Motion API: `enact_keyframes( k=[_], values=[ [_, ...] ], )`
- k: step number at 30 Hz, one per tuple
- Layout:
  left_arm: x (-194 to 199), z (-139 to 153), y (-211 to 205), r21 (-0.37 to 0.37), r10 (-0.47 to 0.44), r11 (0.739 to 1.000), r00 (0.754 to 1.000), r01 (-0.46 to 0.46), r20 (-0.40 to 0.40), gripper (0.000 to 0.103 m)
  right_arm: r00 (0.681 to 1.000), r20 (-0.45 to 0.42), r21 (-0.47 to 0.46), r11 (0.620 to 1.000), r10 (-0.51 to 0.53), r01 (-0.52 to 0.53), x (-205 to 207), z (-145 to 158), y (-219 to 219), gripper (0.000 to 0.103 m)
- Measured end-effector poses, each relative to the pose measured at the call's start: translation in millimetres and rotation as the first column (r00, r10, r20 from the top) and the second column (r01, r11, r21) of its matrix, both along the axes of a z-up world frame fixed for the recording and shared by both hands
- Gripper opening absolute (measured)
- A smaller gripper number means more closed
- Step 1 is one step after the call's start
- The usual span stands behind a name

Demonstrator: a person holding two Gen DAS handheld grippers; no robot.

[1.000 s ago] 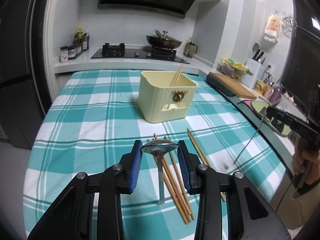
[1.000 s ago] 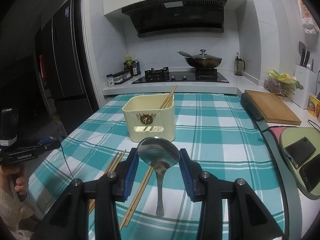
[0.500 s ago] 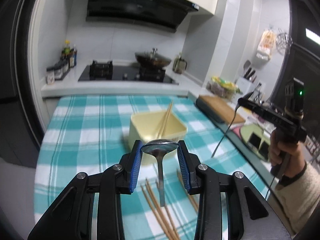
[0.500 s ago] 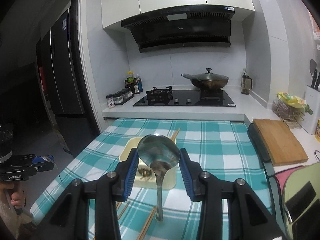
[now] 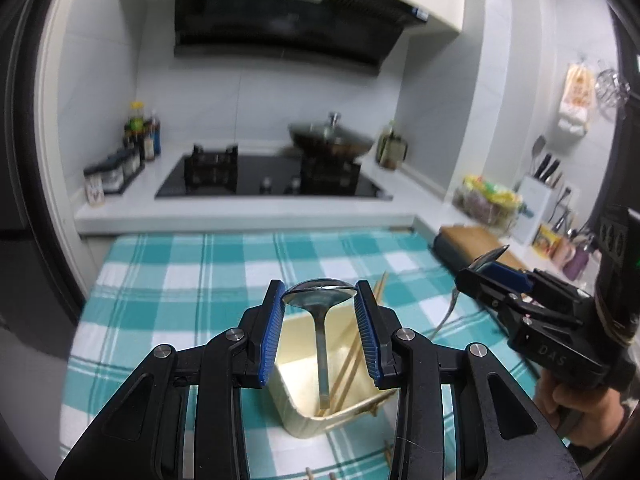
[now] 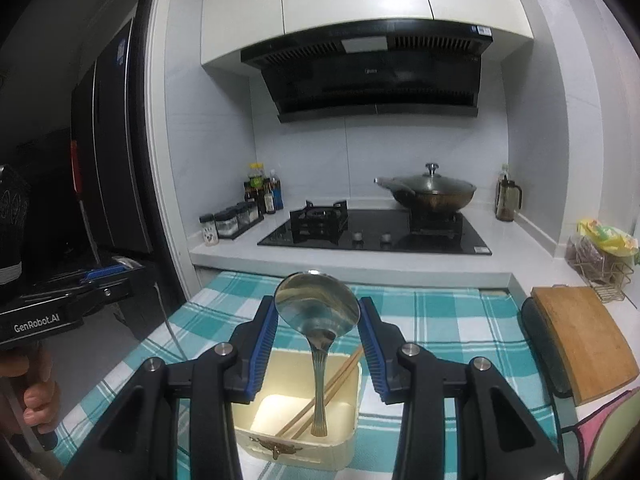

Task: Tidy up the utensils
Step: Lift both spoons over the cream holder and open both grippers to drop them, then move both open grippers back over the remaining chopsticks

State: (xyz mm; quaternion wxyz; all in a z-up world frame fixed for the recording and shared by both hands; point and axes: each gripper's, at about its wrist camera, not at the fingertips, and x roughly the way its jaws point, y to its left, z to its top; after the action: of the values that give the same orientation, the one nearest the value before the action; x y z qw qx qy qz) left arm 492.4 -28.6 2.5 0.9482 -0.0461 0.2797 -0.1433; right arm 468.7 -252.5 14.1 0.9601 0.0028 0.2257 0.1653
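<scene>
left gripper: blue-padded jaws part closed on the bowl of a shiny steel spoon, handle hanging straight down into the cream rectangular plastic utensil box directly below. right gripper: same arrangement, jaws part closed on the bowl of a second polished steel spoon, handle tip hanging over the same box, which appears at 6 o'clock in both wrist views. a pair of wooden chopsticks leans inside it, tips toward 1 o'clock.

in the left view the other gripper shows at 3 o'clock, held by a hand.

recommendation: each spoon should drop only once its handle tip is clearly inside the rim. judged best to lower one tool at a time, keeping each handle vertical, and to open the jaws slowly so the bowl slips through without swinging against the chopsticks or tipping the light box.

beyond, the teal and white checked tablecloth runs toward 12 o'clock to a white counter with a black gas hob and a lidded dark wok.

not verifiable: whether the handle tips touch the box floor; the loose chopsticks at 6 o'clock in the left view are cut off by the gripper body; far objects there are blurred.
</scene>
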Motion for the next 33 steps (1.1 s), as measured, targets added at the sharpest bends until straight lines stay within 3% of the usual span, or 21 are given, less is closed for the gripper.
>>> enact_keyframes(
  k=[6,11,15,19,22,26,30,33],
  values=[
    [35.3,-54.9,-12.4,0.045,0.001,0.999,0.989,0.005,-0.150,0.036,0.979,-0.201,-0.059,0.998,-0.025,0.014,38.7,-50.7,3.9,0.042],
    [55.9,-74.5,-23.1,0.059,0.008,0.998,0.972,0.006,-0.235,0.038,0.960,-0.276,-0.084,0.996,-0.047,0.024,55.0,-73.2,8.3,0.042],
    [53.3,-62.7,-14.8,0.027,0.029,0.999,0.968,-0.023,-0.250,0.063,0.958,-0.280,0.008,0.998,-0.061,0.066,61.2,-59.6,-0.6,0.045],
    [10.6,-44.8,10.8,0.028,0.034,0.999,0.977,-0.028,-0.213,0.080,0.972,-0.228,0.061,0.996,-0.055,0.070,35.7,-40.1,-17.2,0.046],
    [-32.8,-57.7,35.1,0.049,0.030,0.999,0.973,-0.019,-0.229,0.088,0.974,-0.219,0.040,0.997,-0.051,0.061,2.8,-46.4,-32.9,0.052],
    [-100.1,-116.8,66.0,0.102,0.071,0.994,0.950,-0.042,-0.303,0.090,0.958,-0.275,-0.040,0.996,-0.084,0.076,-56.4,-96.6,-56.2,0.055],
    [-157.4,-178.0,82.2,0.142,0.165,0.982,0.924,-0.123,-0.344,0.090,0.908,-0.390,-0.119,0.987,-0.151,0.113,-114.5,-171.9,-75.0,0.055],
    [-182.0,-207.2,85.9,0.159,0.222,0.971,0.915,-0.177,-0.337,0.090,0.881,-0.424,-0.165,0.975,-0.207,0.150,-146.5,-208.4,-83.1,0.055]
  ],
)
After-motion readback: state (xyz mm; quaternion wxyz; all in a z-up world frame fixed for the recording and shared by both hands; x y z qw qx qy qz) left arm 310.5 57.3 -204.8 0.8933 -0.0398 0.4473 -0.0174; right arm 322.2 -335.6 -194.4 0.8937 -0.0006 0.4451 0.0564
